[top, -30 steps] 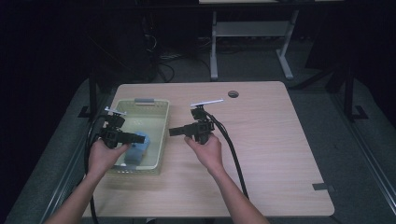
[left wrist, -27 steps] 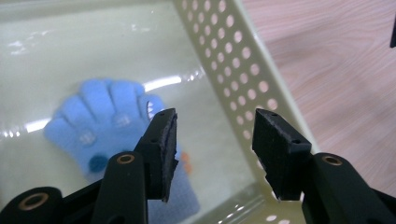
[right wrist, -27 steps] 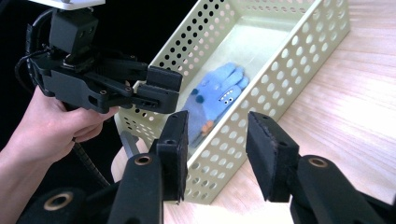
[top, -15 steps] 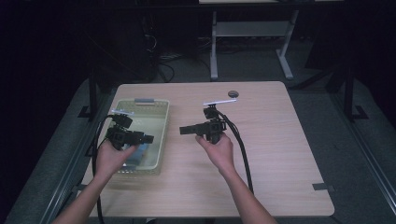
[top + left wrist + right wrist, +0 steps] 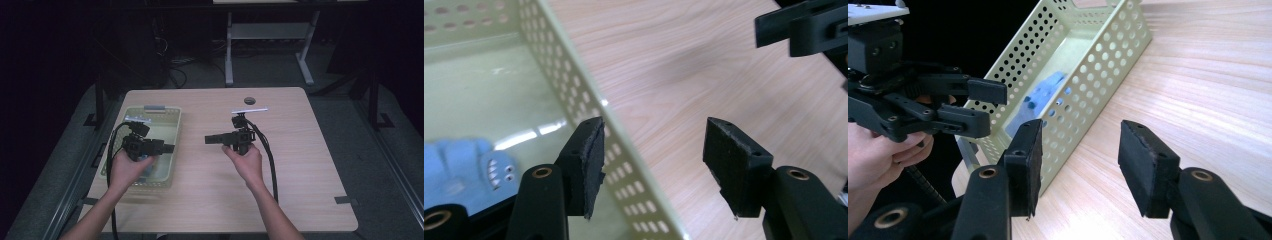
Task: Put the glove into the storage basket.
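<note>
Two grippers, fingers released, empty; pale wood table (image 5: 300, 165), perforated basket (image 5: 167, 117), dark room.

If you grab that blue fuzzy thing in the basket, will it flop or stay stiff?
It would probably flop: the blue thing looks like soft cloth, lying limp on the floor of the pale green basket. It likely weighs little, since it looks thin and flat. It should not slip much between the left gripper jaws, which stand open above the basket wall.

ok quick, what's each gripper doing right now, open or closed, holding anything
Left gripper: open, holding nothing, over the perforated basket wall.
Right gripper: open, holding nothing, above the table.
</note>
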A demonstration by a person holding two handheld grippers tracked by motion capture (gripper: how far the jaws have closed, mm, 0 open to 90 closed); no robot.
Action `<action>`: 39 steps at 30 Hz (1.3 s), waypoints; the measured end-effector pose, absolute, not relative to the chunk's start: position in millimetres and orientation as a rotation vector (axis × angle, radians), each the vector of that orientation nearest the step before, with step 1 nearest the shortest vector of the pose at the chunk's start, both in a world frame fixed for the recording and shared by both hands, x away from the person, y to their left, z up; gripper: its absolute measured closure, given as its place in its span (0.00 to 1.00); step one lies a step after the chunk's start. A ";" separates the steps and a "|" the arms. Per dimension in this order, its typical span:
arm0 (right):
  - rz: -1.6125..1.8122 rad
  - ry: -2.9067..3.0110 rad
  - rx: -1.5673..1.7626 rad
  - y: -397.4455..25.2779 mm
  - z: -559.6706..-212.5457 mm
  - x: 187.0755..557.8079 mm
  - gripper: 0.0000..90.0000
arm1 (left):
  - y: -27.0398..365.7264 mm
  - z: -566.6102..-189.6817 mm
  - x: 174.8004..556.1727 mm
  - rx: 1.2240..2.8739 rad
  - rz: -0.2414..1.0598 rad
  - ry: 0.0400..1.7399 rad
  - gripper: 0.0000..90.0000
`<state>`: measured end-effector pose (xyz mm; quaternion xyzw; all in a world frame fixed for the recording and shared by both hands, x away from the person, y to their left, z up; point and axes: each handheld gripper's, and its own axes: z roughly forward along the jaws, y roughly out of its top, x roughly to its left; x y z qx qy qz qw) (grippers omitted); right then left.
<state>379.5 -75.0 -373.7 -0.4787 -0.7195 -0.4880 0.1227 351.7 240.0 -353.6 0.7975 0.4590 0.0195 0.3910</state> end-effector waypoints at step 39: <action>-1.473 -2.022 -1.544 -155.4 -384.6 364.7 0.49 | 179.6 -357.9 345.0 2.000 -0.070 1.030 0.36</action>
